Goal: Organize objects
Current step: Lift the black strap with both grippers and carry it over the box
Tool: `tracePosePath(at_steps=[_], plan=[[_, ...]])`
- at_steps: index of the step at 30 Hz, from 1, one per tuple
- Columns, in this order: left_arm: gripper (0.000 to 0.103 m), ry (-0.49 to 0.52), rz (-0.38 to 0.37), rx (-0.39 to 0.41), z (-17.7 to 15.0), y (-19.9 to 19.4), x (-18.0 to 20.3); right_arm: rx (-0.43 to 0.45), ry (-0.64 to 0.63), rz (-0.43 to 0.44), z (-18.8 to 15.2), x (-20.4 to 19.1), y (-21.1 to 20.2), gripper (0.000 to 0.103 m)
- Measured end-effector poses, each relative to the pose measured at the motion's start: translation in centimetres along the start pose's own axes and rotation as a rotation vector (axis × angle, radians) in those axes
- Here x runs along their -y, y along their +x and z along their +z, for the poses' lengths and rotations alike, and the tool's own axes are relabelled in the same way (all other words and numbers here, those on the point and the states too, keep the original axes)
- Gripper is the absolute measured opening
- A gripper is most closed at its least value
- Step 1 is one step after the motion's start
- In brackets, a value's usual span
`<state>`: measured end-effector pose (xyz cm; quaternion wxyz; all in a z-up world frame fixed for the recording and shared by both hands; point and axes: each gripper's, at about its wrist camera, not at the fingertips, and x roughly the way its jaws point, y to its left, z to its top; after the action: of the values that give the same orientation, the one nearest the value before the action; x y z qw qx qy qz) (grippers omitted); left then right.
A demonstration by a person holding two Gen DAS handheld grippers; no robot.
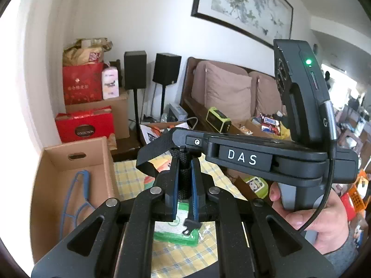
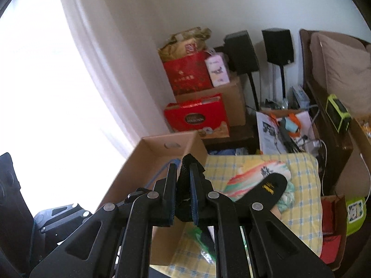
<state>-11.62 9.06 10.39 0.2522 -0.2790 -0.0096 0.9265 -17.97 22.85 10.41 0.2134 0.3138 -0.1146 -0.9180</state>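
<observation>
Nearest the lens in the left wrist view, the left gripper (image 1: 184, 178) had its blue-padded fingers (image 1: 196, 186) pinched tight on a black woven mesh strap (image 1: 184, 162), w/ a small black plastic buckle (image 1: 190, 225) dangling below the fingers. The strap's flat textured band (image 1: 155, 149) ran up & over to the right gripper (image 1: 160, 150), whose black body, marked DAS, crossed the frame, w/ the person's right hand (image 1: 308, 210) around its grip. In the right wrist view the right gripper (image 2: 183, 185) was likewise closed on the black mesh strap (image 2: 185, 173), jaws nearly together w/ only the webbing between. Under both sat a yellow-and-blue checked cloth (image 1: 129, 176) covering the table. On it lay a green-edged plastic packet (image 1: 176, 229) and a black foam insole with gold lettering (image 2: 266, 191), flat, resting on a colourful printed fabric (image 2: 243, 180). Beside the cloth, at its left edge, stood an open brown cardboard box (image 1: 55, 162) w/ a cut-out handle; inside it lay a blue plastic clothes hanger (image 1: 76, 199), thin & curved. Further back were red gift boxes (image 1: 84, 127) stacked w/ plain cartons, two black speakers on stands (image 1: 135, 69), a lime-green radio (image 1: 218, 119), a carton of candy bars (image 1: 269, 124), beige sofa cushions (image 1: 227, 88) and a framed ink painting (image 1: 245, 7) on the white wall.
</observation>
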Motion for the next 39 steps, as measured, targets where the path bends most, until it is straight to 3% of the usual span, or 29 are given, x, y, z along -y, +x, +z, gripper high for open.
tracePosePath(at_steps=[8, 22, 39], plan=[[0.009, -0.008, 0.042, 0.036, 1.4, -3.6, -2.5, -0.001, -0.060, 0.044, 1.5, -4.6, 0.3, 0.009], [0.009, -0.059, 0.171, 0.031, 2.2, -8.2, -9.2, -0.051, -0.148, 0.142, 2.6, -12.9, 4.9, 0.009], [0.009, -0.116, 0.238, 0.040, 1.9, -10.4, -15.4, -0.100, -0.190, 0.188, 3.0, -18.1, 8.9, 0.009]])
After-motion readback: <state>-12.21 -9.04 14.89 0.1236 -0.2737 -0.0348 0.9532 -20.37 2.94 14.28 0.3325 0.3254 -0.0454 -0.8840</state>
